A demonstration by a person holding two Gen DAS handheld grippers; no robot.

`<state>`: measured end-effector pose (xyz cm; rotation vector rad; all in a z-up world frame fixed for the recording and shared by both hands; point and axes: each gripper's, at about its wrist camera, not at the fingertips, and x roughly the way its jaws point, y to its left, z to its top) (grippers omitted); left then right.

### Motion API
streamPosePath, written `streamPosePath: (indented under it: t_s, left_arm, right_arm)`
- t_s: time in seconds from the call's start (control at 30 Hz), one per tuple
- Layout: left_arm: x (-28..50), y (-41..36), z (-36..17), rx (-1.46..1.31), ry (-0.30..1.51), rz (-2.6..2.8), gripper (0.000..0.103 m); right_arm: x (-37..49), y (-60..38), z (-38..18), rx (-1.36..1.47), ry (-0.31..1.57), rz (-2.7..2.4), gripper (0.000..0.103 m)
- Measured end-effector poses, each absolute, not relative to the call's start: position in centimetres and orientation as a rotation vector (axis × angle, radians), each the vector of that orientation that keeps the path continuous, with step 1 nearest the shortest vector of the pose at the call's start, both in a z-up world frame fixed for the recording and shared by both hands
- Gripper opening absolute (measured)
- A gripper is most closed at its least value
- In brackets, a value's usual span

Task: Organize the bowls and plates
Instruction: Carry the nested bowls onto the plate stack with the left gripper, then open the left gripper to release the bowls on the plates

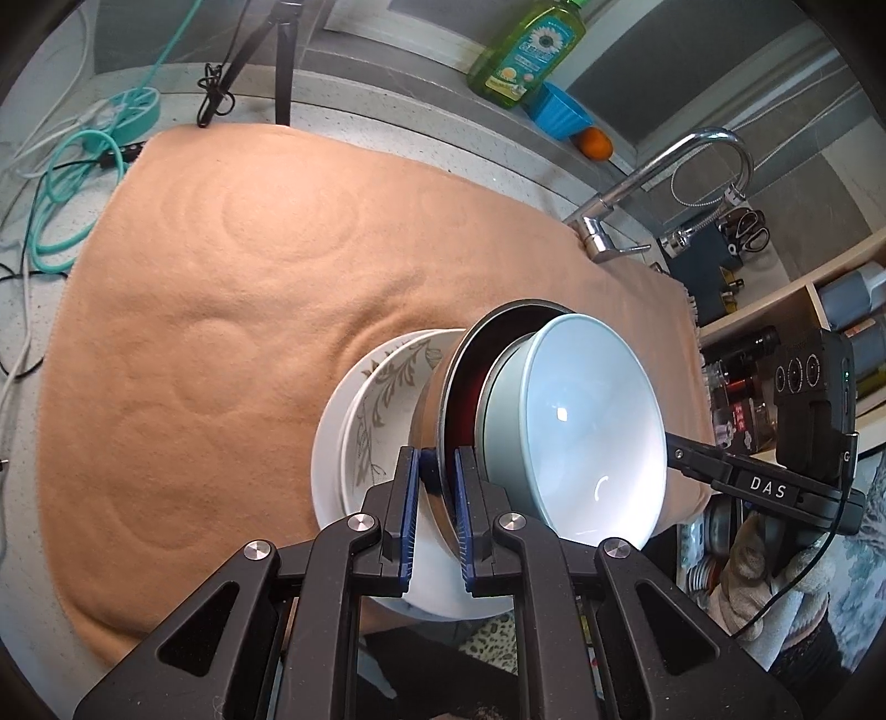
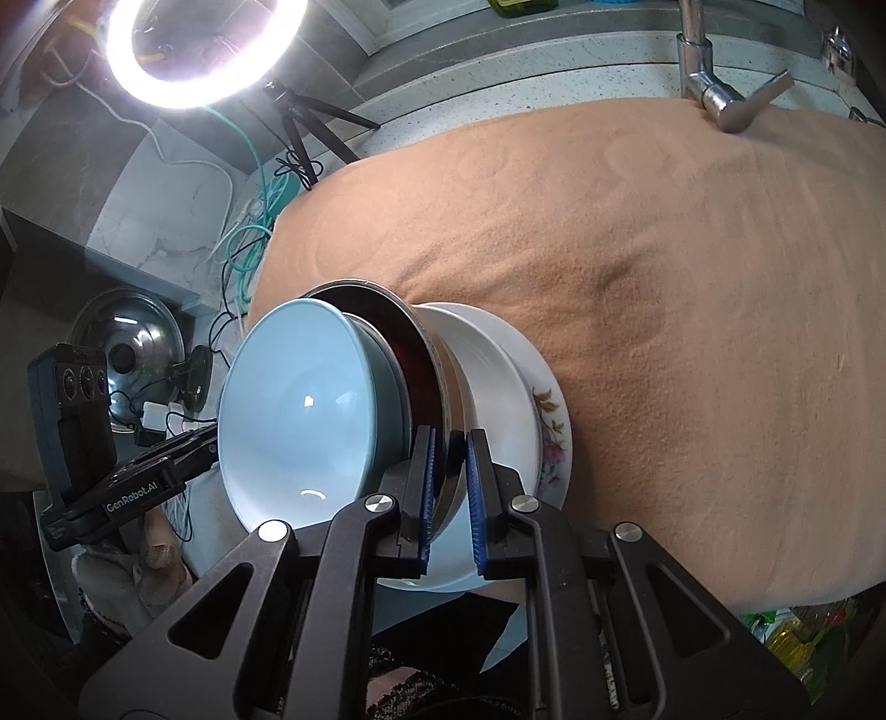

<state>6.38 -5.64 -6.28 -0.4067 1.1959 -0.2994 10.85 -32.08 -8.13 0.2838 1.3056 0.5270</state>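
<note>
A stack of dishes stands at the near edge of the tan cloth (image 1: 221, 310). A pale blue bowl (image 1: 587, 426) sits inside a steel bowl with a dark red inside (image 1: 470, 354), on a white bowl (image 1: 387, 382) and a white flowered plate (image 2: 554, 437) at the bottom. My left gripper (image 1: 434, 471) is shut on the steel bowl's rim on one side. My right gripper (image 2: 448, 459) is shut on the same steel rim (image 2: 437, 354) on the other side. The blue bowl (image 2: 299, 410) also shows in the right wrist view.
A tap (image 1: 664, 183), a green soap bottle (image 1: 526, 50), a blue cup (image 1: 559, 111) and an orange (image 1: 595, 143) stand behind the cloth. Teal cables (image 1: 72, 183) and a tripod (image 2: 310, 122) with a ring light (image 2: 205, 50) are to the left. A pot lid (image 2: 133, 349) lies beyond the cloth's edge.
</note>
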Motion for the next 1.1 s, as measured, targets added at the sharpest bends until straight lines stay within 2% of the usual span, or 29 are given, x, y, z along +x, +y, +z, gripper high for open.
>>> streamPosePath:
  t_s: [1.1]
  left_arm:
    - [6.4, -6.0, -7.2, -0.406, 1.22, -0.285, 0.011]
  right_arm:
    - [10.1, -32.4, -9.4, 0.302, 1.329, 0.527, 0.012]
